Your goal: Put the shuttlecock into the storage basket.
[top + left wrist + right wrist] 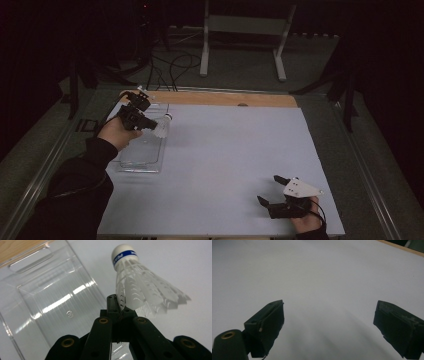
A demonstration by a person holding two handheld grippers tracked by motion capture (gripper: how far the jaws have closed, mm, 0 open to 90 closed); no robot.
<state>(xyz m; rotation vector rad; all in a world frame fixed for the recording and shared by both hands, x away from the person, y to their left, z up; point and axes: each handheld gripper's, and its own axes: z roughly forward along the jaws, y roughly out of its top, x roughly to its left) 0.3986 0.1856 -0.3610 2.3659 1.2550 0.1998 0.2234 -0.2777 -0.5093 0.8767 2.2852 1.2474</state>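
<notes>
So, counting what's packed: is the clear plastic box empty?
Empty: the clear plastic box shows bare ribbed floor; the white feathered shuttlecock hangs outside it.

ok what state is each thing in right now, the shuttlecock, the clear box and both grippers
white feathered shuttlecock with a blue-banded cork: held off the table by its feather skirt edge, cork pointing away from the gripper
clear plastic rectangular box: lidless, lying on the table, nothing seen inside
left gripper: shut on the shuttlecock, raised above the box
right gripper: open, nothing between its jaws, low over the white table sheet
</notes>
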